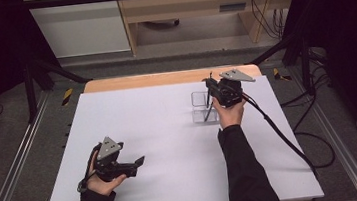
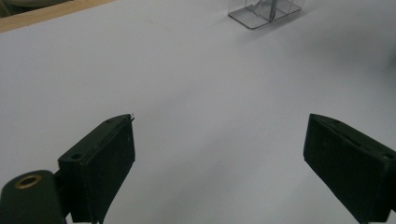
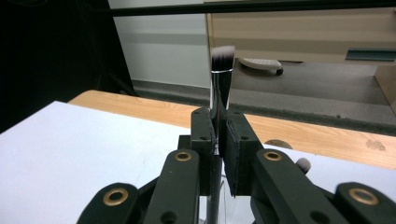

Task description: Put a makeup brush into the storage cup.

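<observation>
Resting low on the white bench (image 1: 171,146), the left gripper (image 1: 140,161) has its jaws spread wide with nothing between them. Over on the right, the right gripper (image 1: 208,84) is clamped on a makeup brush (image 3: 221,81), bristles up, just above the clear acrylic organizer (image 1: 203,107).

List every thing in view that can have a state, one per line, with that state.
Left hand-held gripper: open, nothing between the jaws, low over the white table.
Right hand-held gripper: shut on the makeup brush.
Makeup brush: upright, bristles up, clamped at the metal ferrule, handle reaching down into the organiser.
Clear organiser: upright on the table under the right hand-held gripper.
</observation>
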A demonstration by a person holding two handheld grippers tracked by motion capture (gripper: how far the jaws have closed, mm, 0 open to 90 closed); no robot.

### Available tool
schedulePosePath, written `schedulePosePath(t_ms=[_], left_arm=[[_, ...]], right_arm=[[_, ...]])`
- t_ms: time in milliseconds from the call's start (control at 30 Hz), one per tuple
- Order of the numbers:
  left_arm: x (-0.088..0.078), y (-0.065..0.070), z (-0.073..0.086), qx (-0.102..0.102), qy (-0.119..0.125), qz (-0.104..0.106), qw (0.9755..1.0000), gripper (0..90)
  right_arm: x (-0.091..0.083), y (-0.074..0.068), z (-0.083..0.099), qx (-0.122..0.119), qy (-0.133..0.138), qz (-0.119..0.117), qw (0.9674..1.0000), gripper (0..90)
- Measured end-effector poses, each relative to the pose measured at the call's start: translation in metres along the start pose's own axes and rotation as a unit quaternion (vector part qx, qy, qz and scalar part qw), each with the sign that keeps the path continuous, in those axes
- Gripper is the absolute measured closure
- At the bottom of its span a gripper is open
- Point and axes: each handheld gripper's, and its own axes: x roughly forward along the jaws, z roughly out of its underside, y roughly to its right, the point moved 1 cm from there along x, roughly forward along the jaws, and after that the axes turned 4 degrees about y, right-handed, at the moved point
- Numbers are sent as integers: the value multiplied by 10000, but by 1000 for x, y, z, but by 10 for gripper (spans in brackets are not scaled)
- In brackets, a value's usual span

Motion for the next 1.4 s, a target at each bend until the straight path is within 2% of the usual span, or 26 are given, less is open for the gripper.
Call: schedulePosePath(t_ms=[433, 833, 1100, 1400], left_arm=[[0, 0, 0, -1, -10, -8, 10000, 81], [1, 0, 0, 3, -19, -7, 10000, 81], [1, 1, 0, 18, -35, -3, 10000, 82], [2, 1, 1, 27, -45, -6, 10000, 83]], right_arm=[[3, 0, 14, 36, -135, -33, 9999, 837], [5, -1, 20, -92, -267, 44, 9996, 837], [4, 2, 27, -28, -332, 83, 9994, 836], [3, 3, 34, -29, -538, 87, 9985, 834]])
